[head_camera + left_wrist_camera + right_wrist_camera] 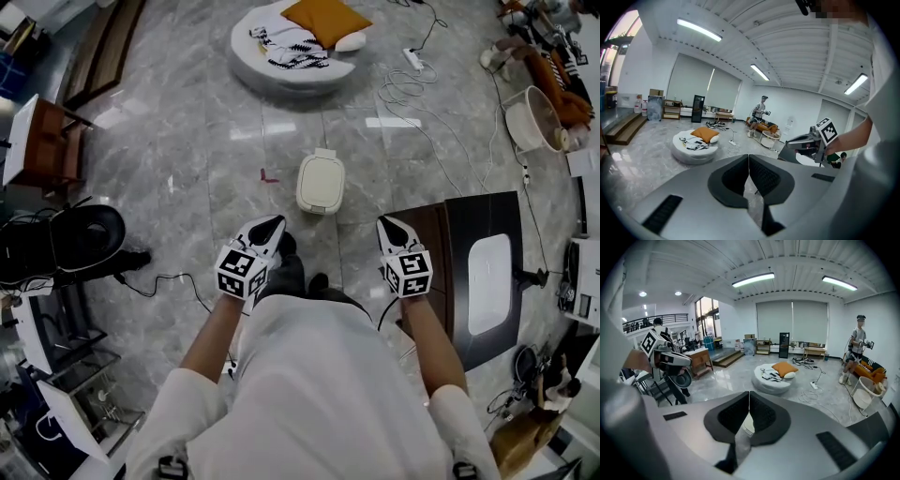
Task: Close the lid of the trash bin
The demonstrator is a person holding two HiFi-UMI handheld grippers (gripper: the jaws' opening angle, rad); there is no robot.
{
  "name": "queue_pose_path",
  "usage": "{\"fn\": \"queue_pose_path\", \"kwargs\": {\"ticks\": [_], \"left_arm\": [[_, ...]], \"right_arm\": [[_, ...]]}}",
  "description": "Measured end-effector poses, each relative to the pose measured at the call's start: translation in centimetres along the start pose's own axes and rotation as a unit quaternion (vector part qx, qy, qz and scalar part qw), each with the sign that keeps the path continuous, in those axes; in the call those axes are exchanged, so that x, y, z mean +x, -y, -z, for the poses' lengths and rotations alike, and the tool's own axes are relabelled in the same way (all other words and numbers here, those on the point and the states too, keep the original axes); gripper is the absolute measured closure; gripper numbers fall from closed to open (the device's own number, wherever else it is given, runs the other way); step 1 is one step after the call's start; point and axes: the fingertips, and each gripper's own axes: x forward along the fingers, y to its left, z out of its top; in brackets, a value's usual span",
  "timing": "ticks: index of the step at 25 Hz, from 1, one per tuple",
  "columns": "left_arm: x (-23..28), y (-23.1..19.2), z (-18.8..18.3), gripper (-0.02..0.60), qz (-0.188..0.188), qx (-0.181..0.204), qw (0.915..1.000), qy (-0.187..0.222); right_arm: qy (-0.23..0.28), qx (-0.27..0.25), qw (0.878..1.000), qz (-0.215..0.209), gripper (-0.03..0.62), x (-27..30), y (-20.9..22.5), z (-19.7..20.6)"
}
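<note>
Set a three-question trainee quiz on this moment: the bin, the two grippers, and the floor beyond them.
1. True or false: the trash bin stands on the floor with its lid down.
2. Pick one. The left gripper and the right gripper are: A) both shut with nothing between the jaws; B) both wide open; C) one shut on the bin's lid.
3. Fill the gap: the pillow lying on the round white cushion is ____ in colour.

Key: 1 true; 2 A; 3 orange.
</note>
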Motion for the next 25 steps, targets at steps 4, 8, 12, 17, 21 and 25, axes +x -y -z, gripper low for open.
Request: {"fn": "queue_pose_path", "kwargs": {"ticks": [4,8,12,17,21,25], "left_arm": [[-1.7,2.1,-0.1,0.563,-0.013,0.004,0.9998,0.013],[-3.4,4.0,0.0,0.563,-0.027,0.010,0.9993,0.024],[-4.8,5.5,0.2,0.563,-0.036,0.011,0.9989,0.029],[-6.6,6.2,0.0,0.563,-0.045,0.013,0.9982,0.037],[-8.1,6.0,-0.7,0.563,-0.051,0.018,0.9974,0.047],[-9.2,5.4,-1.2,0.563,-0.053,0.025,0.9967,0.056]], "right_arm": [[0.023,-0.013,1.000,0.000,0.563,-2.8,-0.6,-0.3],[0.042,-0.024,0.999,-0.003,0.563,-5.1,-1.0,-0.1],[0.052,-0.026,0.998,-0.007,0.563,-6.8,-1.3,0.1],[0.062,-0.028,0.998,-0.009,0.563,-8.3,-2.1,-0.2],[0.075,-0.026,0.997,-0.006,0.563,-9.5,-2.9,-1.2],[0.088,-0.024,0.996,0.004,0.563,-10.2,-3.5,-2.0]]}}
